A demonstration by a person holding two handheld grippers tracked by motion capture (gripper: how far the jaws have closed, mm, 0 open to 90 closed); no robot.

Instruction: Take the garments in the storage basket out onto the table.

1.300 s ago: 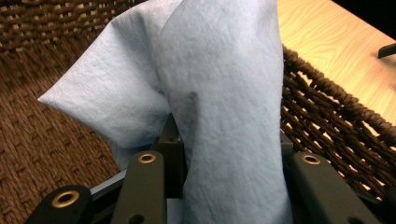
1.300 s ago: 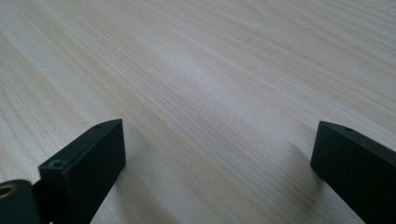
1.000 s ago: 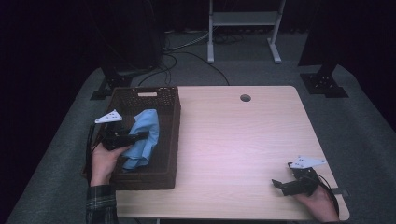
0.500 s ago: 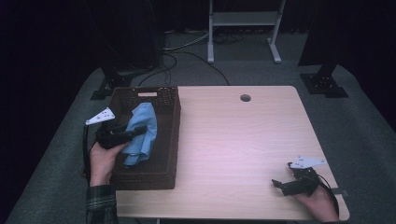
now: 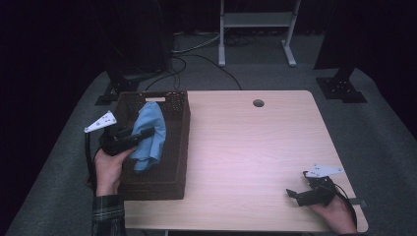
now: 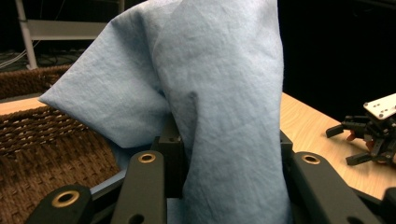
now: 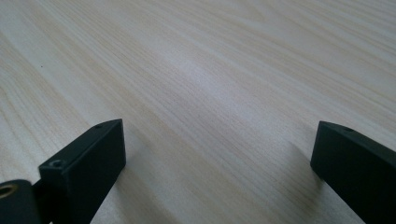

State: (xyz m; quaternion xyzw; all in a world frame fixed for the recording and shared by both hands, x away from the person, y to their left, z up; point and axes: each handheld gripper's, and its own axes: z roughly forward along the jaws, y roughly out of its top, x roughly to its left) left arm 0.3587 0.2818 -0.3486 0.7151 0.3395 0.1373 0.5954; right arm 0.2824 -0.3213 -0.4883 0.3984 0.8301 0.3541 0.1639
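No text, label, brand, number or sign can be read on anything here.

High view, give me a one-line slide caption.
Left gripper holds a blue cloth over the wicker basket; right gripper rests open.

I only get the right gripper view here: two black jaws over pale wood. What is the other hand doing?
Observer: The left gripper is shut on a light blue cloth above a dark brown woven basket.
Operator: Is the cloth out of the basket?
Observer: Not fully; in the high view its lower end hangs inside the basket.
Operator: And where is my gripper on the table?
Observer: The right gripper sits at the near right corner of the light wooden table, far from the basket, jaws open on nothing.
Operator: Anything else on the tabletop?
Observer: A small round hole near the far edge.
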